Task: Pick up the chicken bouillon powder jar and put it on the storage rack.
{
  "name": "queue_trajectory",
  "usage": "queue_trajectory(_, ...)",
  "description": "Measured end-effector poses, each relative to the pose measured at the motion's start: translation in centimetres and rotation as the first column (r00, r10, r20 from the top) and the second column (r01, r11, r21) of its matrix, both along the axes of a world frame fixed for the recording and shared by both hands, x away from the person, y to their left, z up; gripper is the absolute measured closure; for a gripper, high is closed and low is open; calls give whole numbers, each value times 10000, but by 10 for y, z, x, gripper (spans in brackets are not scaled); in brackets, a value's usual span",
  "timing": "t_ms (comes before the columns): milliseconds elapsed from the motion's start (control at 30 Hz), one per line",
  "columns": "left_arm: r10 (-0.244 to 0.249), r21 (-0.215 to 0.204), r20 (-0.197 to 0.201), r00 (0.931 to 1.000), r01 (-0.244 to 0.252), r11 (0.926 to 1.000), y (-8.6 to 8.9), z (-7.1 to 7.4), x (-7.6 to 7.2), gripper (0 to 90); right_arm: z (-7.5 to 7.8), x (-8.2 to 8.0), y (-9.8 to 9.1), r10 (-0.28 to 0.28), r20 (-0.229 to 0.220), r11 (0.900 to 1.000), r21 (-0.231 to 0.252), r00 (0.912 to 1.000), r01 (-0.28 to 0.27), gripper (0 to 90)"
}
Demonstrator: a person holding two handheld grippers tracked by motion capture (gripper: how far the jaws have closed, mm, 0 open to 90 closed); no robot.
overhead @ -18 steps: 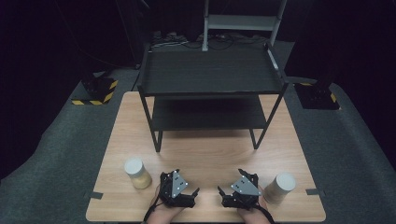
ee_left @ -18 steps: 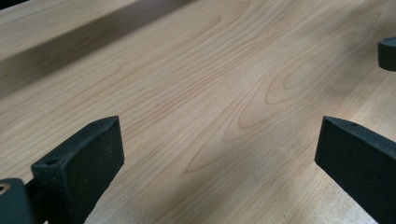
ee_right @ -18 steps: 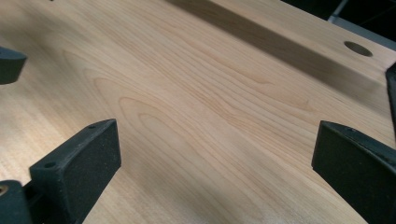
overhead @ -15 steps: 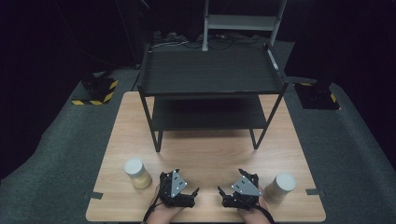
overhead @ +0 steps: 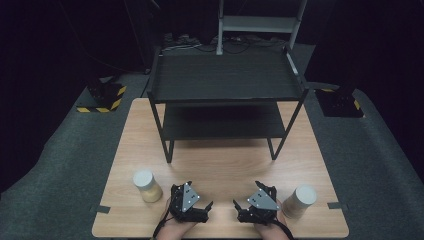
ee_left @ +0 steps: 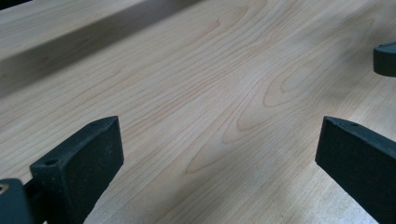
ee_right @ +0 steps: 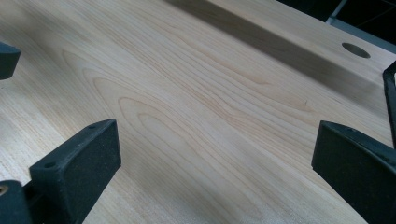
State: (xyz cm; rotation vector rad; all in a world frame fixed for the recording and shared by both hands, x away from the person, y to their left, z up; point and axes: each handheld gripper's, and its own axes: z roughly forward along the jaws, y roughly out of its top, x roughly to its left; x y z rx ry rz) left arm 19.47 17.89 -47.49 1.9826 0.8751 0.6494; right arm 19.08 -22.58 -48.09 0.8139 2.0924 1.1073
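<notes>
Along the near edge of the pale wooden worktop [overhead: 220,165], with its smooth, wavy grain, I hold both of my tools low over the boards. My left gripper [overhead: 206,206] is a black, angular thing with a grey three-cornered plate on top; my right gripper [overhead: 239,206] is its twin, and the two point inward toward each other near the middle of that edge.

Just outside my left gripper, toward the near left corner, stands a short round jar with a flat white lid and cream-coloured contents [overhead: 146,185]. Just outside my right gripper, toward the near right corner, stands a second round jar, pale grey-white and matte [overhead: 300,201]. Both are upright and neither is touched.

Toward the far edge stands a black metal two-tier shelf rack [overhead: 225,80] on thin angled legs, its flat shelves dark and dull.

In the left gripper view my blocky black rubber fingers [ee_left: 81,163] stand spread wide, with nothing but bare grain between them. In the right gripper view the fingers [ee_right: 79,161] are spread just as wide, again over bare wood, gripping nothing. A small round hole [ee_right: 356,50] shows in the worktop near its edge.
</notes>
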Motion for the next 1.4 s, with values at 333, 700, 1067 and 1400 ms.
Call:
queue_trajectory(333, -24, -60, -54, 10000, 24, 10000, 2, 0, 1, 12, -1, -1, -1, 68, 56, 10000, -17, 10000, -68, 6)
queue_trajectory(700, -86, -747, 190, 9998, 100, 9972, 14, 2, -2, 11, -1, -2, -1, 74, 95, 10000, -9, 9999, -74, 6)
queue_trajectory(1067, -184, -1541, 1276, 9917, 382, 9873, 32, 25, -24, 11, -1, -3, 0, 100, 151, 9999, -135, 9998, -98, 6)
queue_trajectory(1400, -124, -2022, 2060, 9785, 549, 9778, 48, 44, -39, 11, -1, -3, 1, 117, 174, 9998, -190, 9998, -113, 6)
